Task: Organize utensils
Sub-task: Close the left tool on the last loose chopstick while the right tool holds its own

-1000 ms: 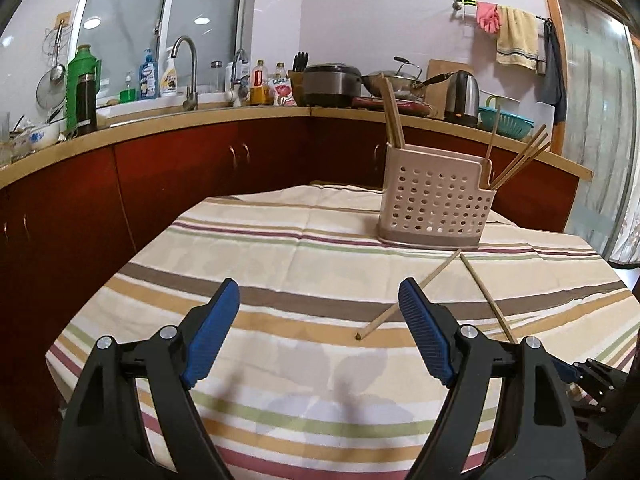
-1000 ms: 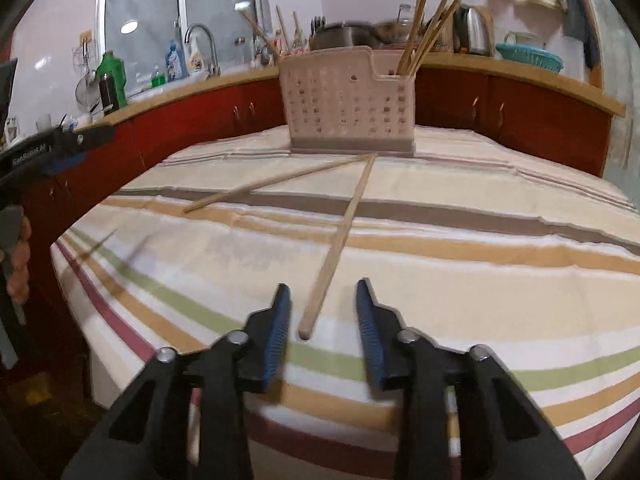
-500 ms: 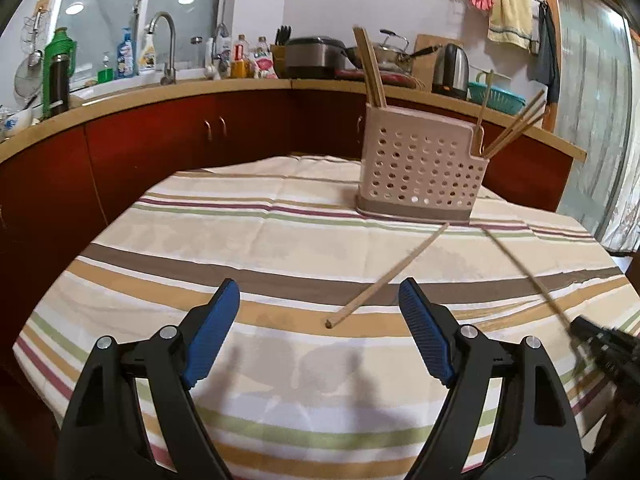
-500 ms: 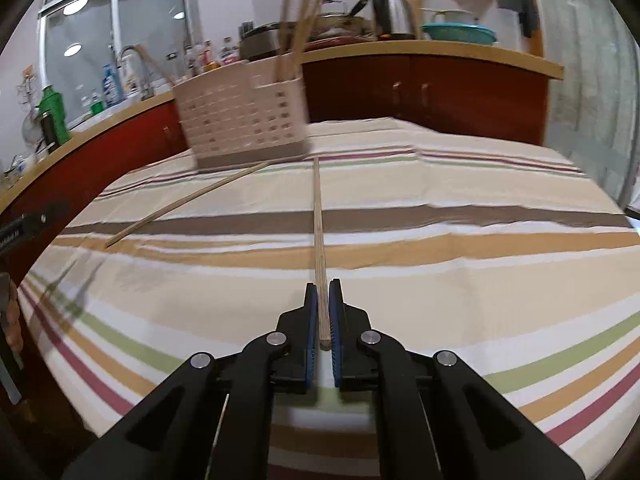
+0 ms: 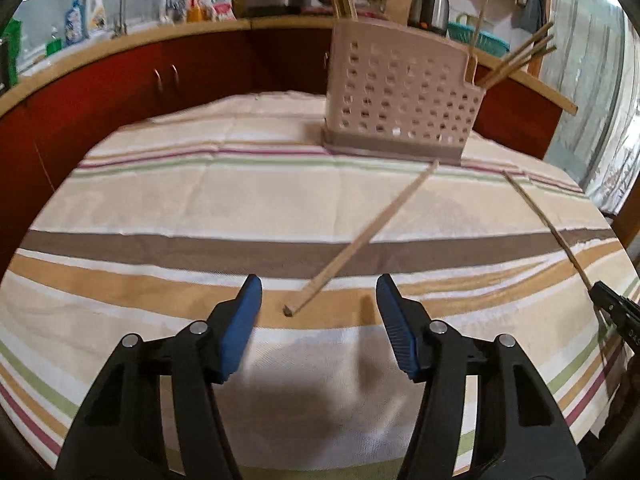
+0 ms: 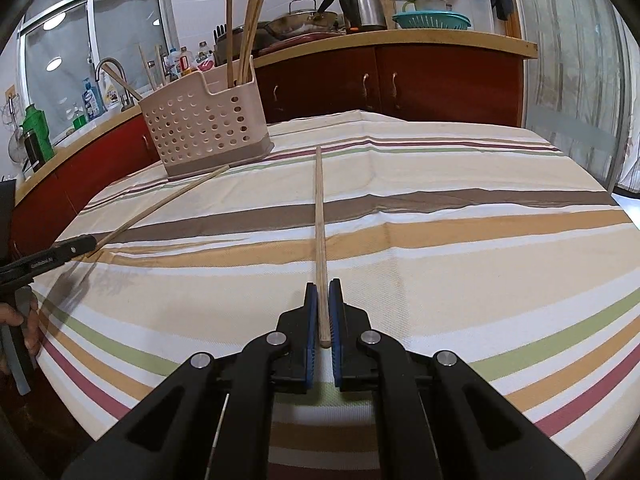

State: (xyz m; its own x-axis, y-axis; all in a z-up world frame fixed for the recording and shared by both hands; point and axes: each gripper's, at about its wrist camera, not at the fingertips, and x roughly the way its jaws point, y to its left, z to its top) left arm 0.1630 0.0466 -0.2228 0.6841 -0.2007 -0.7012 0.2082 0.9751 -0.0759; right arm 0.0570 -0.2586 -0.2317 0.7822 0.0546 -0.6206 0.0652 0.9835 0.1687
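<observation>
Wooden chopstick (image 6: 319,240): pinched at near end by right tool (image 6: 323,312).
Left tool (image 5: 318,300): spread, straddling second chopstick (image 5: 362,238).
Next: carry to holder (image 6: 204,128), insert upright.

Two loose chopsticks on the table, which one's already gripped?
The chopstick clamped in the right gripper. The other chopstick lies free before the open left gripper.

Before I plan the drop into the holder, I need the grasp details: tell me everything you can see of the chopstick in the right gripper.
The chopstick is a long, thin, light wooden stick, plain and straight. The right gripper is shut on its near end, blue pads on either side, the butt just behind the fingertips. It points straight ahead over the striped tablecloth, far tip to the right of the utensil holder. Whether it rests on the cloth is unclear.
</observation>
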